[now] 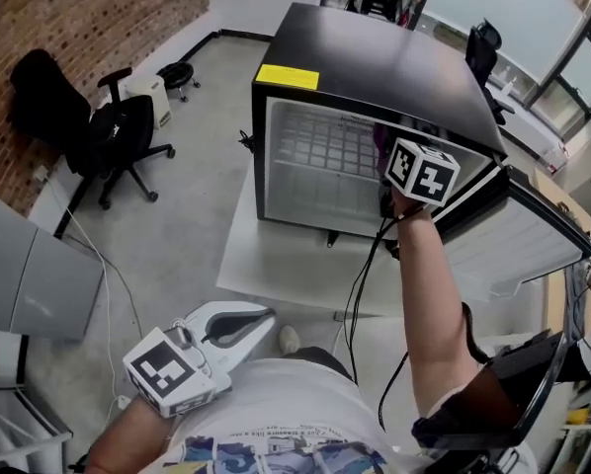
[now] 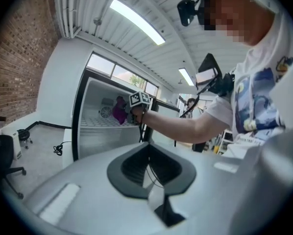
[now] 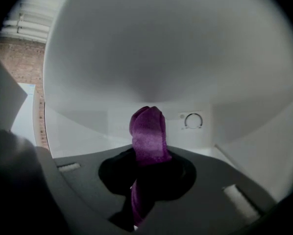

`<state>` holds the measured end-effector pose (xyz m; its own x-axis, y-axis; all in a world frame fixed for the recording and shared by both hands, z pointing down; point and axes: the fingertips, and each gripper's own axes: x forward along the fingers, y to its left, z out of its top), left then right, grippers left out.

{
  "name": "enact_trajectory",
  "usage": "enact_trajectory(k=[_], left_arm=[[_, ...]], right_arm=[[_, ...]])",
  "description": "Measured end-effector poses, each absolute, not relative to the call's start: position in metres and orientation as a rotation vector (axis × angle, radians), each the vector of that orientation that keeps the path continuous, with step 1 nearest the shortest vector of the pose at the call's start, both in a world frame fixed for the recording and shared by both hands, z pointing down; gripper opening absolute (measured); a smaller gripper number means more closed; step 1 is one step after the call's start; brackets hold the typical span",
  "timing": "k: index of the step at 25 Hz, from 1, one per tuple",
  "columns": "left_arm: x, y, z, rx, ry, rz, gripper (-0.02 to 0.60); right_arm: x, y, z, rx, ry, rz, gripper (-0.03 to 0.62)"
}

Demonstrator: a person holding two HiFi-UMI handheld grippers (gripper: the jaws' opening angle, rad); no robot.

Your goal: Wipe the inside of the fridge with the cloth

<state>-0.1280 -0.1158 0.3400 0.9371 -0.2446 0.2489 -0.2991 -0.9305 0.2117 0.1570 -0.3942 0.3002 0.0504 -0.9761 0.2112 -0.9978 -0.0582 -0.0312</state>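
Inside the fridge [image 1: 375, 67], facing its back wall, my right gripper [image 3: 141, 192] pinches the purple cloth [image 3: 147, 131], which sticks up beyond the jaws. My left gripper [image 1: 238, 324] hangs outside, pressed together, empty.

**Purple cloth clamped in the claw inside the white fridge**

The right claw [image 3: 147, 163] has its 2 dark grey jaws closed on a shiny purple fabric cloth [image 3: 147, 131], which stands up from between them in a rounded fold, with a narrower strip trailing down below. Smooth white fridge interior [image 3: 161, 58] fills most of the view. A small round dial [image 3: 193, 120] sits on the back wall, just right of the cloth. A strip of red brick wall [image 3: 20, 58] shows at the far left.
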Motion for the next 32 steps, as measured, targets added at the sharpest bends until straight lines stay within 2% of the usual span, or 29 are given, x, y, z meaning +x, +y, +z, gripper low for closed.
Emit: enact_trajectory(k=[7, 15, 32], left_arm=[[-0.100, -0.111, 0.339, 2.870, -0.274, 0.299, 0.006], [-0.080, -0.113, 0.331, 2.861, -0.257, 0.308, 0.006], [-0.108, -0.123, 0.340, 2.825, -0.425, 0.313, 0.006]], right_arm=[[0.216, -0.374, 0.300, 2.245, -1.797, 0.076, 0.052], [0.223, -0.382, 0.349, 2.180, -1.707, 0.209, 0.052], [0.131, -0.426, 0.362, 2.020, -1.968, 0.315, 0.052]])
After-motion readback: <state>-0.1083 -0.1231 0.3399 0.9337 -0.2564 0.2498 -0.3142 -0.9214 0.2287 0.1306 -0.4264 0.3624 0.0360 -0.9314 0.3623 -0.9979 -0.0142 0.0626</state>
